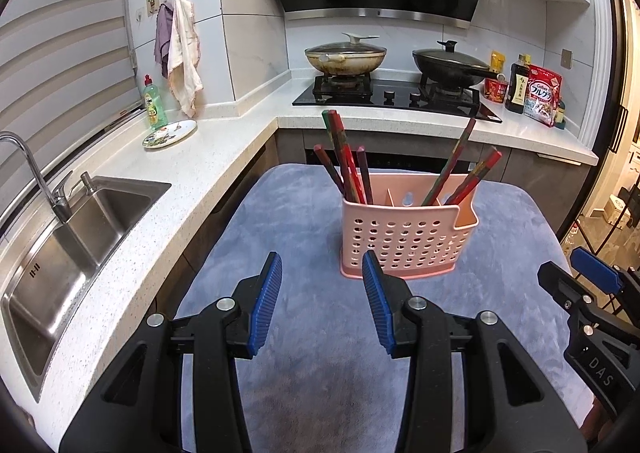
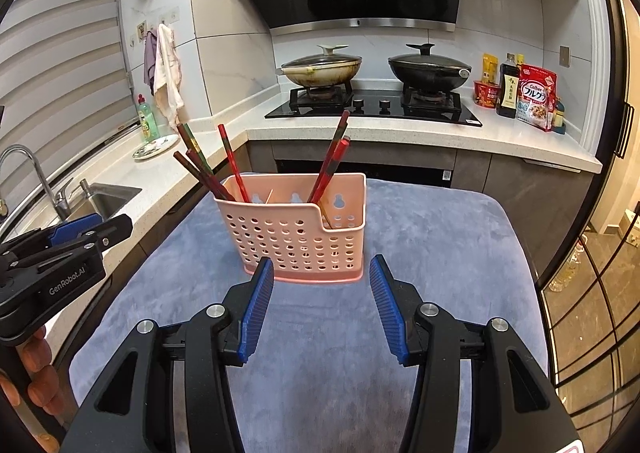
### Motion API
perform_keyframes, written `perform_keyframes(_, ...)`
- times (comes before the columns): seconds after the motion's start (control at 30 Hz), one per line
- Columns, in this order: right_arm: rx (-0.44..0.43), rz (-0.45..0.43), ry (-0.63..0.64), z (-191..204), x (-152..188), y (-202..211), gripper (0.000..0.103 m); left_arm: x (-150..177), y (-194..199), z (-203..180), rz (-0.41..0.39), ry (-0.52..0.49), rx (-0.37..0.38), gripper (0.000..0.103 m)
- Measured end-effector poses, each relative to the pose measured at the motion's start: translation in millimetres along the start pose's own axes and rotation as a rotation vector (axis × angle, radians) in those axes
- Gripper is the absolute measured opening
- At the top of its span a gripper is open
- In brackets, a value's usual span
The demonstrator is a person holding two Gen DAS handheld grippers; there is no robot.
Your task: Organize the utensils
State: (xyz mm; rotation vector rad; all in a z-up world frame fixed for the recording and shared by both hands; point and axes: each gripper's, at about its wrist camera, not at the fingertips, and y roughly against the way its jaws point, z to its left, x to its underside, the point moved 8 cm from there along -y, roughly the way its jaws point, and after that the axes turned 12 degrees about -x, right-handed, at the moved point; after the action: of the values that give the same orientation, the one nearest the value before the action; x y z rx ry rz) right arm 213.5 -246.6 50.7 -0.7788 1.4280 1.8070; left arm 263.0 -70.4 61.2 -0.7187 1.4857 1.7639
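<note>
— Both grippers sit lowest in the views, angled down over the blue cloth [image 1: 320,373]. How do they stand?

— Released, each one. The left gripper [image 1: 322,279] has its blue pads apart with nothing between them, only cloth below. The right gripper [image 2: 321,281] is the same, jaws parted and empty. Orange-gloved fingers [image 2: 38,357] wrap the left handle in the right view.

— And the room?

— A kitchen. The cloth covers a counter [image 1: 536,221] set before an L-shaped white worktop [image 1: 224,149] with a steel sink [image 1: 68,253], a tap, a green soap bottle [image 1: 154,103] and a small plate [image 1: 170,134]. Behind, two lidded pans [image 2: 320,69] stand on the black hob [image 2: 372,109] under the hood.

— Where's the thing to sort?

— A pink perforated holder [image 1: 408,231] stands upright on the cloth, just ahead of both grippers, untouched. Red chopsticks [image 1: 344,157] lean in its left compartment, others [image 1: 460,169] in the right; the middle one looks bare.
</note>
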Motion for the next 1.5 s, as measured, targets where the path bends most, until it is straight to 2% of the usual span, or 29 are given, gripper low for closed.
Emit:
perform_keyframes(0.1, 0.002, 0.008, -0.002, -1.6, 4.2, -1.3, 0.050, 3.4, -3.2, 0.2, 0.006, -0.006, -0.011, 0.040)
perform_keyframes(0.17, 0.007, 0.012, 0.000, -1.4, 7.5, -2.3, 0.056, 5.5, -4.6, 0.9, 0.010, -0.008, -0.016, 0.040)
perform_keyframes(0.27, 0.015, 0.017, 0.011, -1.2, 12.4, -4.4, 0.058, 9.7, -7.3, 1.7, 0.019, -0.007, -0.022, 0.048)
perform_keyframes(0.43, 0.026, 0.023, 0.024, 0.1, 19.0, -6.9, 0.067, 17.0, -10.3, 1.0, 0.014, -0.026, -0.049, 0.050)
perform_keyframes(0.57, 0.030, 0.025, 0.025, -1.4, 22.0, -8.6, 0.076, 23.4, -11.8, 1.0, 0.016, -0.031, -0.063, 0.063)
perform_keyframes(0.67, 0.035, 0.026, 0.024, -1.6, 24.5, -11.7, 0.083, 27.9, -13.8, -0.6, 0.021, -0.041, -0.072, 0.069)
perform_keyframes(0.9, 0.049, 0.059, 0.029, -3.5, 33.5, -19.4, 0.085, 36.8, -19.5, 0.4, 0.032, -0.043, -0.094, 0.086)
perform_keyframes(1.0, 0.053, 0.063, 0.012, -6.7, 36.0, -20.5, 0.086, 39.1, -21.6, 0.6, 0.038, -0.048, -0.100, 0.089)
perform_keyframes(1.13, 0.051, 0.069, -0.011, -10.4, 38.4, -22.2, 0.096, 43.3, -24.9, 2.4, 0.049, -0.041, -0.100, 0.092)
perform_keyframes(1.5, 0.062, 0.080, -0.008, -11.8, 43.2, -26.6, 0.096, 50.1, -26.6, 0.9, 0.061, -0.043, -0.098, 0.094)
